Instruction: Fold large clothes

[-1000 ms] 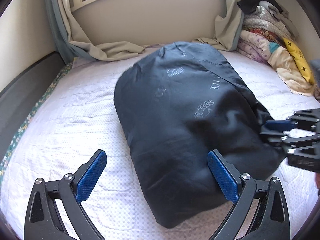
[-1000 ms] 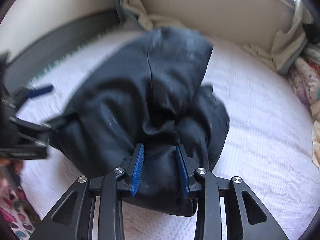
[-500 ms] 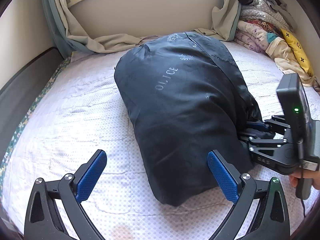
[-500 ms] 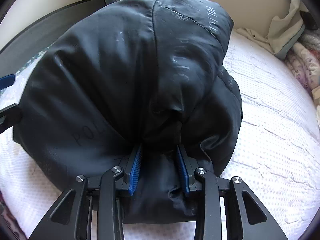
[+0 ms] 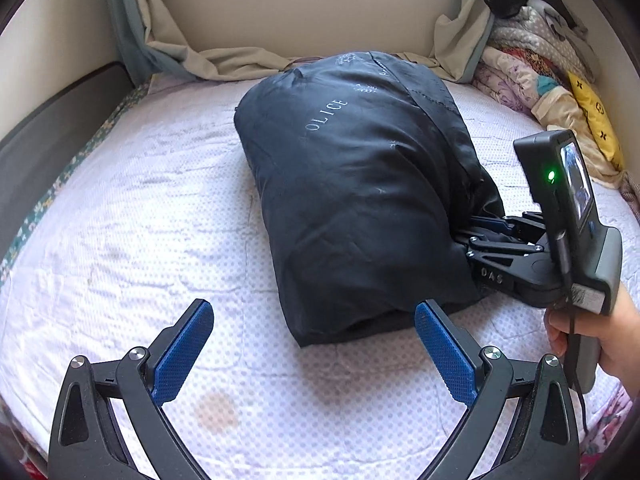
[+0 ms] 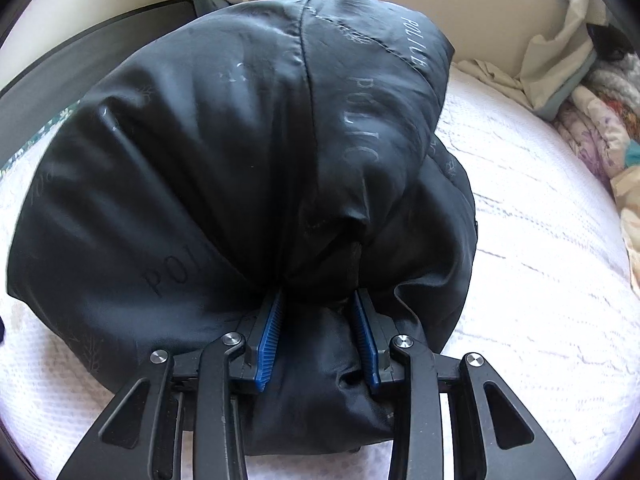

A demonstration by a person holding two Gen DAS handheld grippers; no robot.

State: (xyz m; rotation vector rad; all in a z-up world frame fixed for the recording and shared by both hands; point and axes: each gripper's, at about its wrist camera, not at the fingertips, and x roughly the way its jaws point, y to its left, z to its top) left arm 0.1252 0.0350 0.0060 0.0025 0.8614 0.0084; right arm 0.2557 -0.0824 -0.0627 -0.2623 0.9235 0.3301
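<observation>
- Already your dark jacket sits as a puffy folded bundle, centre frame on the bed; the folding looks mostly done, with flattening and letting go left
- Your right gripper has its jaws pinching a gathered wad at the bundle's lower edge
- Your left gripper hangs with jaws spread and empty, lower frame, just off the bundle's near corner
- Open mattress lies left and below; the clothes pile upper right and the curtains along the top crowd you
</observation>
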